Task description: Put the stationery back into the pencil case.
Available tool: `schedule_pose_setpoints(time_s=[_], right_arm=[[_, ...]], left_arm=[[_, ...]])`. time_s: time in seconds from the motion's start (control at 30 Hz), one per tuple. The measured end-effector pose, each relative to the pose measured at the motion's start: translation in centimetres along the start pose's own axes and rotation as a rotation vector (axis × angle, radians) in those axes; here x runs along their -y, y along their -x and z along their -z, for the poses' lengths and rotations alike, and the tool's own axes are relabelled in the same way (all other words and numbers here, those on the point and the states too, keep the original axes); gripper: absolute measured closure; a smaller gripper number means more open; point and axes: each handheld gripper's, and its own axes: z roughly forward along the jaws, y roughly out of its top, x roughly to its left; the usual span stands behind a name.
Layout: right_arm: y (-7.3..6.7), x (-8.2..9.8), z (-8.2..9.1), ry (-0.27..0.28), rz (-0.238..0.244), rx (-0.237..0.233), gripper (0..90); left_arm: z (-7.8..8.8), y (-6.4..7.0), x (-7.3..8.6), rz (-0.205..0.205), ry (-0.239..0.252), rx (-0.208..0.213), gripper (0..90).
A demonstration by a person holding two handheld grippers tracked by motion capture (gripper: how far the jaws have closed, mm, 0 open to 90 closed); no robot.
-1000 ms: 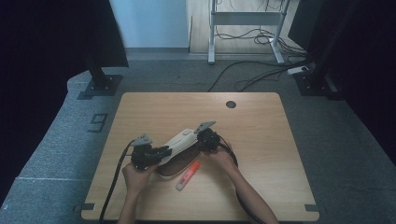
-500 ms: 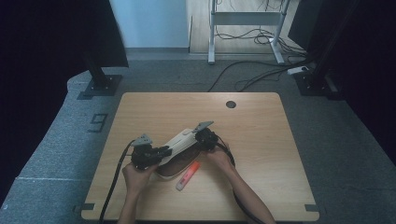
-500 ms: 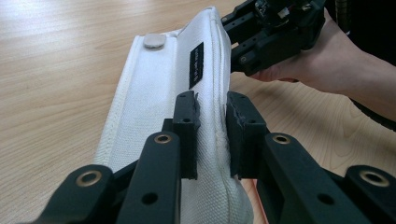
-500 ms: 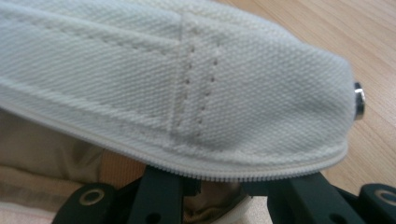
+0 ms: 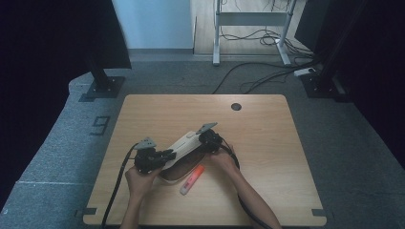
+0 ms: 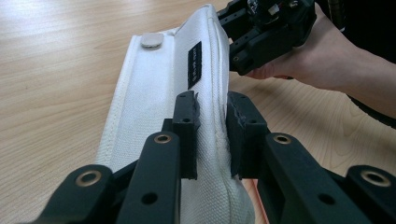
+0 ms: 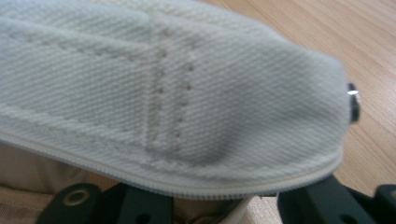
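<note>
On the worktop [image 5: 143, 114], near its front edge, your white canvas pencil case [image 5: 184, 145] lies slanted between your two hands. Your right gripper [image 5: 210, 139] has just been opening its jaws at the far end of the case; in the right gripper view the fabric and zipper edge [image 7: 210, 189] sit close above them, yet you cannot tell from here whether the pads are pressing on it. That loosening suggests you are letting go of that end or shifting for a new bite, probably on the zipper. Your left gripper [image 6: 212, 135] has its jaws clamped tight on the near end, pinching a fold of the cloth, so the case is anchored there.

It looks soft and slack: ribbed weave, a stitched seam, a small black label [image 6: 194, 63] and a round snap [image 6: 152, 40]. An orange highlighter [image 5: 192, 173] lies just beside it, towards you.
</note>
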Motion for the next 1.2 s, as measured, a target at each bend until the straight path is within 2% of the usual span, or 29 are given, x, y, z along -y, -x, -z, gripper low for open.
schedule_pose_setpoints(time_s=[0.43, 0.63, 0.9, 1.2], right_arm=[[-0.3, 0.3, 1.9, 0.006, 0.029, -0.011, 50.7], [-0.5, 0.7, 2.8, 0.015, 0.041, -0.016, 38.8], [-1.4, 1.7, 3.6, 0.015, 0.027, -0.022, 22.4], [-2.6, 2.8, 3.4, 0.007, 0.039, -0.047, 18.1]], left_arm=[[0.0, -0.1, 0.0, 0.001, 0.001, -0.008, 74.7], [0.1, -0.2, 0.0, 0.002, -0.001, -0.01, 74.7], [0.1, -0.2, 0.0, 0.003, -0.001, -0.011, 74.7], [0.1, -0.2, 0.0, 0.002, -0.002, -0.01, 74.7]])
